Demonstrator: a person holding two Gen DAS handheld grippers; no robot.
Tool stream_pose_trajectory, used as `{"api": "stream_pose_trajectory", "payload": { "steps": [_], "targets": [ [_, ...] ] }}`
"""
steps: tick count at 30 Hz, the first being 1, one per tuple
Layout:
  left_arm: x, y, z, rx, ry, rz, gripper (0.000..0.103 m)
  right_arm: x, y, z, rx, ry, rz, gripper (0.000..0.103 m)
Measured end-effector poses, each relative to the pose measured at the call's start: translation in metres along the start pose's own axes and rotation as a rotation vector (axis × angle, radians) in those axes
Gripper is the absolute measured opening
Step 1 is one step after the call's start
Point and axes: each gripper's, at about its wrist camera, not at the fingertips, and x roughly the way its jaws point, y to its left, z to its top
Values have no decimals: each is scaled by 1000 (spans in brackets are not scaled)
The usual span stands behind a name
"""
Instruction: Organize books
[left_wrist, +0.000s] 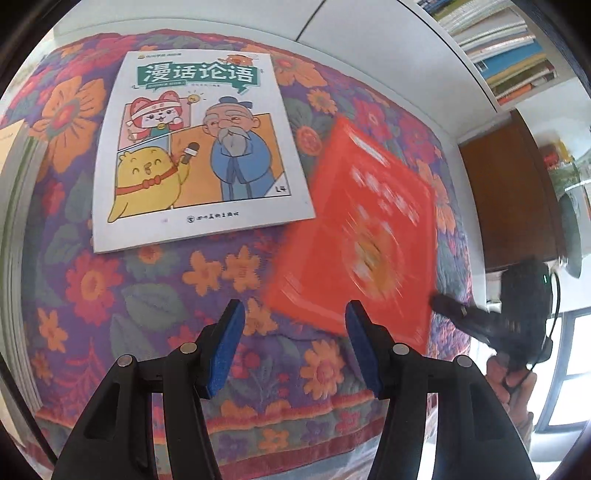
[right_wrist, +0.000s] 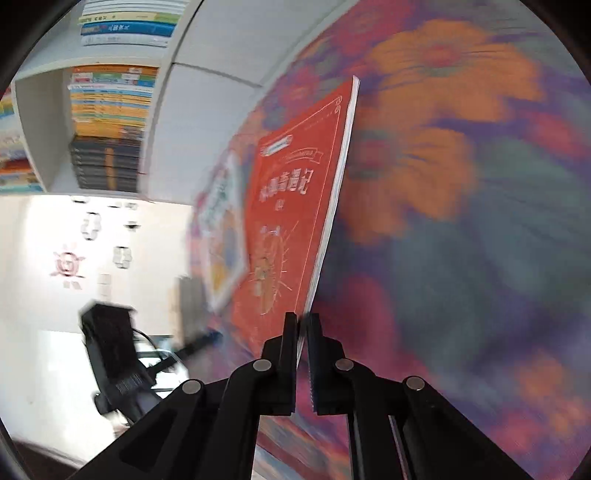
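Blue-padded fingers (left_wrist: 227, 347) of the left gripper (left_wrist: 295, 347) occupy the 6 o'clock sector of the left wrist view; the jaws stand apart with nothing between them, above a floral cloth (left_wrist: 155, 295) patterned in orange, red and purple.

Surface: the cloth covers the whole work area and ends in a striped border at 6 o'clock. A white comic book (left_wrist: 199, 147) with a green title banner lies flat on it at 11 o'clock. A red book (left_wrist: 354, 236), motion-blurred, sits at 3 o'clock from the comic book, one corner just beside the comic book's lower right corner. A stack of page edges (left_wrist: 18, 229) shows at 9 o'clock.

Right gripper (right_wrist: 303, 325): in the right wrist view the jaws are closed on the near edge of the red book (right_wrist: 295, 206), which stands on edge relative to the camera, white page edges facing 3 o'clock. The white comic book (right_wrist: 225, 229) appears blurred at 9 o'clock from it.

Room: a white wall panel (left_wrist: 332, 26) borders the cloth at 12 o'clock. A white shelf unit (right_wrist: 40, 122) holds horizontal book stacks (right_wrist: 110, 122). A brown wooden cabinet (left_wrist: 506, 195) stands at 3 o'clock in the left wrist view, with a bright window (left_wrist: 576, 369) at 4 o'clock. The right gripper's black body (left_wrist: 517, 317) is visible there, with part of a hand (left_wrist: 509, 376) on it.
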Motion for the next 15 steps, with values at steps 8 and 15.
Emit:
{"api": "stream_pose_trajectory", "payload": {
  "steps": [8,15],
  "targets": [
    [61,-48,12,88,78,-59,54,-47,-28,-14,-12,-123,-278,5],
    [78,-90,11,206,58,34,56,-27,-20,7,-17,-184,-313,14]
  ]
}}
